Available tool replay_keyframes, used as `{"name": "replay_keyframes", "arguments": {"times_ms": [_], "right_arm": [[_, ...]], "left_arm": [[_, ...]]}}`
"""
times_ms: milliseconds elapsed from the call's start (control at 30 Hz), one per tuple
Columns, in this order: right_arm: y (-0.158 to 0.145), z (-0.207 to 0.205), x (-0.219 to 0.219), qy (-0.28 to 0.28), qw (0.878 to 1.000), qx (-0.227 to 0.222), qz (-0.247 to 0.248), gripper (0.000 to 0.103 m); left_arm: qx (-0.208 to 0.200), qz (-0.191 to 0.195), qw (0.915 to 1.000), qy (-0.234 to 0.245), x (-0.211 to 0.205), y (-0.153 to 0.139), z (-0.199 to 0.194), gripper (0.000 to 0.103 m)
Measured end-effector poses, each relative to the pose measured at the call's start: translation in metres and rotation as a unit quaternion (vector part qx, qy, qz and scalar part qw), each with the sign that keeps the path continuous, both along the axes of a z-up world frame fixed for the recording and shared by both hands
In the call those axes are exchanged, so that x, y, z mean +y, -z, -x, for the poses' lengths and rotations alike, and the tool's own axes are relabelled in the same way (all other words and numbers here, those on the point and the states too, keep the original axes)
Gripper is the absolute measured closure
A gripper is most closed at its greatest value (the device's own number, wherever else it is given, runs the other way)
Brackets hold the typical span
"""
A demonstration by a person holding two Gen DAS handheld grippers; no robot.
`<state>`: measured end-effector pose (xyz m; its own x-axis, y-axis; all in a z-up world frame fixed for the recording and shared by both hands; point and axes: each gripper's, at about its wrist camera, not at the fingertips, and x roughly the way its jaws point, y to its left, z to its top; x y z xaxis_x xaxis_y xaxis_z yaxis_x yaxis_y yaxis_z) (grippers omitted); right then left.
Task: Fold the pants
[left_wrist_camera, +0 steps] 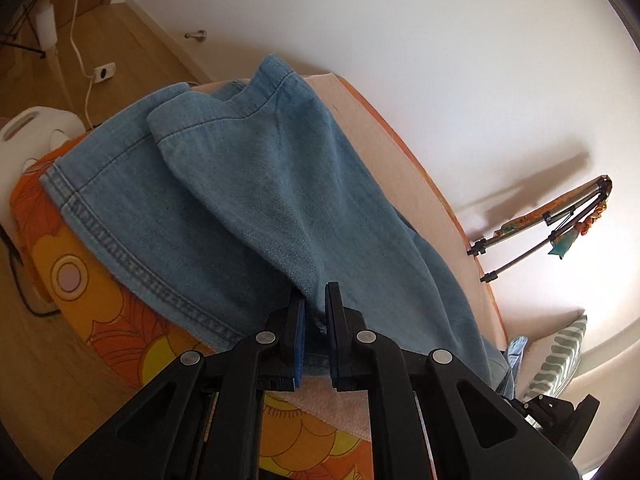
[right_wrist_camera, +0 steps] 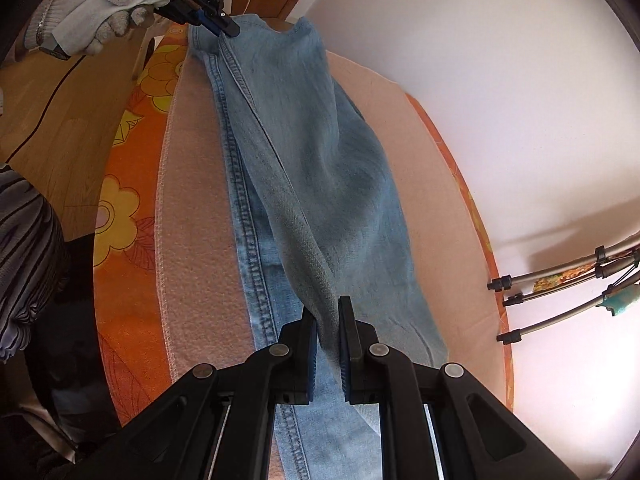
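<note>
Light blue denim pants (left_wrist_camera: pixel 248 200) lie on a pink towel (left_wrist_camera: pixel 400 184) over an orange flowered ironing board (left_wrist_camera: pixel 120 320). My left gripper (left_wrist_camera: pixel 316 300) is shut on a fold of the denim near the hem end and lifts it. In the right wrist view the pants (right_wrist_camera: pixel 320 184) stretch lengthwise along the towel (right_wrist_camera: pixel 196 240). My right gripper (right_wrist_camera: pixel 328 316) is shut on a raised fold of the denim. The left gripper (right_wrist_camera: pixel 228 28), held by a gloved hand, pinches the far end of the pants.
A white wall runs along the board's far side. A metal drying rack (right_wrist_camera: pixel 560 292) stands at the right. The wooden floor (left_wrist_camera: pixel 36 360), a white appliance (left_wrist_camera: pixel 36 128) and a power cable (left_wrist_camera: pixel 86 80) lie left of the board. A striped cushion (left_wrist_camera: pixel 560 356) sits at the far right.
</note>
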<state>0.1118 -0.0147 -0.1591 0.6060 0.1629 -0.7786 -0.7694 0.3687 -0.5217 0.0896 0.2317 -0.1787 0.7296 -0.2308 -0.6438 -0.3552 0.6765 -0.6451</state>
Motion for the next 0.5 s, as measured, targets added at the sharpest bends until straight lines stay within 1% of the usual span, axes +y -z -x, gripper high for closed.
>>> {"name": "replay_keyframes", "arguments": {"times_ms": [67, 133, 167, 200, 233, 267, 300, 367, 467, 500], "right_arm": [[0.000, -0.001, 0.001, 0.000, 1.000, 0.021, 0.010, 0.094], [-0.006, -0.002, 0.002, -0.002, 0.999, 0.038, 0.015, 0.087], [-0.013, -0.002, 0.003, -0.005, 0.999, 0.048, 0.008, 0.074], [-0.021, -0.002, 0.004, -0.009, 0.998, 0.057, -0.005, 0.068], [-0.030, -0.002, 0.007, -0.011, 0.998, 0.064, -0.018, 0.061], [-0.040, -0.002, 0.010, -0.014, 0.997, 0.073, -0.034, 0.057], [-0.051, -0.005, 0.014, -0.018, 0.995, 0.084, -0.053, 0.051], [-0.071, -0.017, 0.026, -0.021, 0.990, 0.096, -0.098, 0.046], [-0.093, -0.040, 0.052, -0.022, 0.983, 0.106, -0.149, 0.046], [-0.098, -0.050, 0.063, -0.027, 0.981, 0.109, -0.161, 0.046]], "left_arm": [[-0.003, 0.003, 0.9999, 0.015, -0.003, 0.003, 0.008, 0.095], [-0.006, 0.001, 0.9997, 0.024, 0.000, 0.001, 0.019, 0.095], [-0.009, -0.005, 0.9997, 0.023, 0.003, 0.000, 0.025, 0.094], [-0.013, -0.010, 0.9997, 0.018, 0.008, -0.003, 0.030, 0.094], [-0.015, -0.014, 0.9997, 0.013, 0.014, -0.004, 0.034, 0.091], [-0.015, -0.017, 0.9997, 0.006, 0.021, -0.006, 0.035, 0.078], [-0.015, -0.017, 0.9997, -0.003, 0.028, -0.007, 0.036, 0.068], [-0.016, -0.016, 0.9995, -0.022, 0.045, -0.007, 0.034, 0.067], [-0.021, -0.008, 0.9989, -0.040, 0.064, -0.005, 0.022, 0.066], [-0.020, -0.012, 0.9989, -0.040, 0.068, -0.003, 0.016, 0.062]]}}
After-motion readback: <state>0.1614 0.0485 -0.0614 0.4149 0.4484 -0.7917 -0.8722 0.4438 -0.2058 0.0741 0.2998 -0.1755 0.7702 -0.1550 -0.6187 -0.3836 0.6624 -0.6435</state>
